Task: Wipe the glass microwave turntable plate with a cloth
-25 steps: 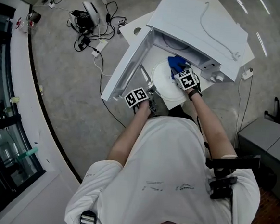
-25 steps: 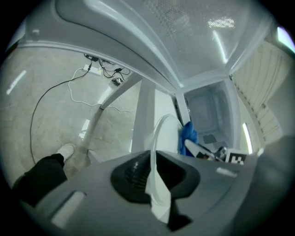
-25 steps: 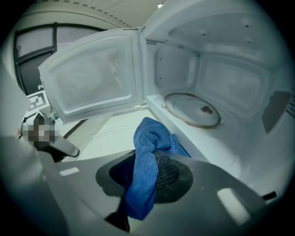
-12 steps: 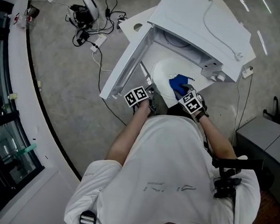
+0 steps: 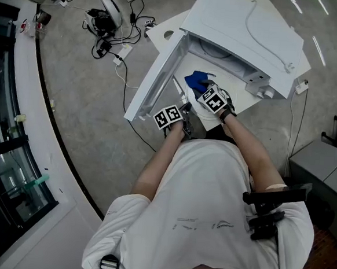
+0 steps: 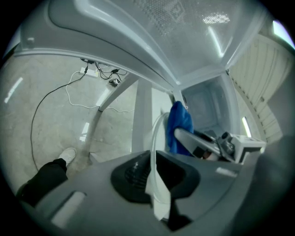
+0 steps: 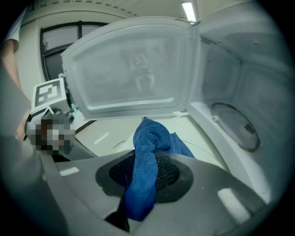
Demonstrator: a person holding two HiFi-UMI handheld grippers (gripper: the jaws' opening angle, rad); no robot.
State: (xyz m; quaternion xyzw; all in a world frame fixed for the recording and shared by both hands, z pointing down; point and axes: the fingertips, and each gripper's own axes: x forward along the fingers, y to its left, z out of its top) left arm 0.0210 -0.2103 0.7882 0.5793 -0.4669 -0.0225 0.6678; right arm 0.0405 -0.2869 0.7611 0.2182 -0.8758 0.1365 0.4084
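The glass turntable plate (image 5: pixel 190 98) sits tilted in front of the open white microwave (image 5: pixel 246 32). My left gripper (image 5: pixel 184 110) is shut on the plate's near-left rim. In the left gripper view the plate (image 6: pixel 156 152) shows edge-on between the jaws of the left gripper (image 6: pixel 156 184). My right gripper (image 5: pixel 204 88) is shut on a blue cloth (image 5: pixel 197 80), and the cloth lies on the plate's far side. The cloth (image 7: pixel 146 156) hangs out of the right gripper (image 7: pixel 145 179) over the plate (image 7: pixel 106 136). The cloth (image 6: pixel 179 124) also shows in the left gripper view.
The microwave door (image 5: pixel 155 83) hangs open on the left, and its empty cavity (image 7: pixel 230 101) lies to the right. Cables and a power strip (image 5: pixel 110 25) lie on the concrete floor. A grey cabinet (image 5: pixel 323 166) stands at the right.
The right gripper drew the cloth back toward the person across the plate, then pushed it forward and to the left again. The left gripper kept its hold in place.
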